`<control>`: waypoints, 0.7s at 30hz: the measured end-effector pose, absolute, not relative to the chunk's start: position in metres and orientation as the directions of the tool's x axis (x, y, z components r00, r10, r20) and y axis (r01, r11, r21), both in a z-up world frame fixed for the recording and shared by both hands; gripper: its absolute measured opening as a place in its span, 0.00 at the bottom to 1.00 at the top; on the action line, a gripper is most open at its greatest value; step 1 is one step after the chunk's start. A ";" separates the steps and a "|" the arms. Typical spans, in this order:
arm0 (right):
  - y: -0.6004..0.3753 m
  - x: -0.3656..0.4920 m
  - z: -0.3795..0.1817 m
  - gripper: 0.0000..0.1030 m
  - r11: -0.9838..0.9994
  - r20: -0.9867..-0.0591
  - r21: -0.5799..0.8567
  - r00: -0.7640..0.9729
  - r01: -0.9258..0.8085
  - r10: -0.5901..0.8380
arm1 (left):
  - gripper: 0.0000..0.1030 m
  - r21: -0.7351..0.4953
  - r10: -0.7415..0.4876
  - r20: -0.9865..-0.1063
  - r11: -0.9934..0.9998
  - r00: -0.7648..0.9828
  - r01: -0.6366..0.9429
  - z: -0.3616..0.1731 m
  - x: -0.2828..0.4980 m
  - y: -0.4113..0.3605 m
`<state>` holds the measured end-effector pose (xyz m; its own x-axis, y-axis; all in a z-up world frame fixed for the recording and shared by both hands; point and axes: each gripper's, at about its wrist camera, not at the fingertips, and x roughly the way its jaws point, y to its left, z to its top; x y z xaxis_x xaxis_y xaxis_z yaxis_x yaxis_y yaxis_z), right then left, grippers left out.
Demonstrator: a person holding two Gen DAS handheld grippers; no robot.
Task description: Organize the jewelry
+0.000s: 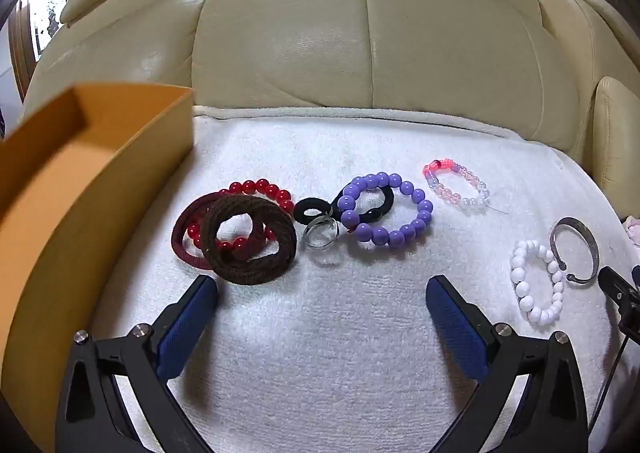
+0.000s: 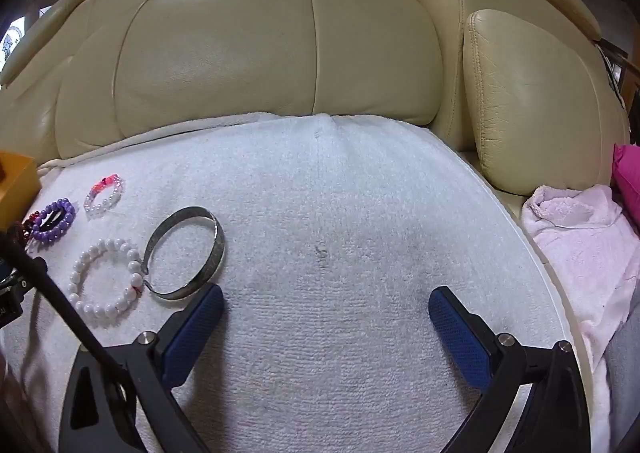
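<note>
Jewelry lies on a white towel on a sofa seat. In the left wrist view: a brown hair tie over a maroon hair tie and a red bead bracelet, a silver ring, a black hair tie, a purple bead bracelet, a pink and clear bead bracelet, a white bead bracelet and a metal bangle. My left gripper is open and empty, just short of the brown tie. My right gripper is open and empty; the bangle lies by its left finger.
An open orange box stands at the left of the towel. The cream leather sofa back rises behind. A pink towel and a magenta cloth lie to the right of the white towel.
</note>
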<state>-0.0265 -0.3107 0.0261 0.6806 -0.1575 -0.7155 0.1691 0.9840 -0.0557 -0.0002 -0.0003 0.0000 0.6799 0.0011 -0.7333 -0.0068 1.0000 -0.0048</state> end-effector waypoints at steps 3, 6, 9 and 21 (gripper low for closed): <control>-0.310 -0.026 0.028 1.00 0.984 -0.715 -0.056 0.681 0.169 -0.157 | 1.00 -0.003 0.002 -0.733 1.000 0.680 -0.007 0.000 -0.001 -0.001; -0.310 -0.025 0.028 1.00 0.984 -0.716 -0.056 0.680 0.169 -0.157 | 1.00 -0.003 0.003 -0.733 1.000 0.680 -0.007 0.000 -0.002 -0.003; -0.310 -0.026 0.028 1.00 0.984 -0.716 -0.056 0.680 0.169 -0.157 | 1.00 -0.014 -0.006 -0.735 1.000 0.678 -0.007 0.001 0.000 0.001; -0.312 -0.024 0.027 1.00 0.984 -0.716 -0.055 0.680 0.169 -0.157 | 1.00 -0.012 -0.004 -0.734 1.000 0.679 -0.007 0.002 0.000 0.005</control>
<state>-0.0237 -0.3125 0.0268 0.6802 -0.1573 -0.7160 0.1693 0.9840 -0.0553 0.0003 0.0053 0.0016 0.6790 -0.0040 -0.7341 -0.0070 0.9999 -0.0119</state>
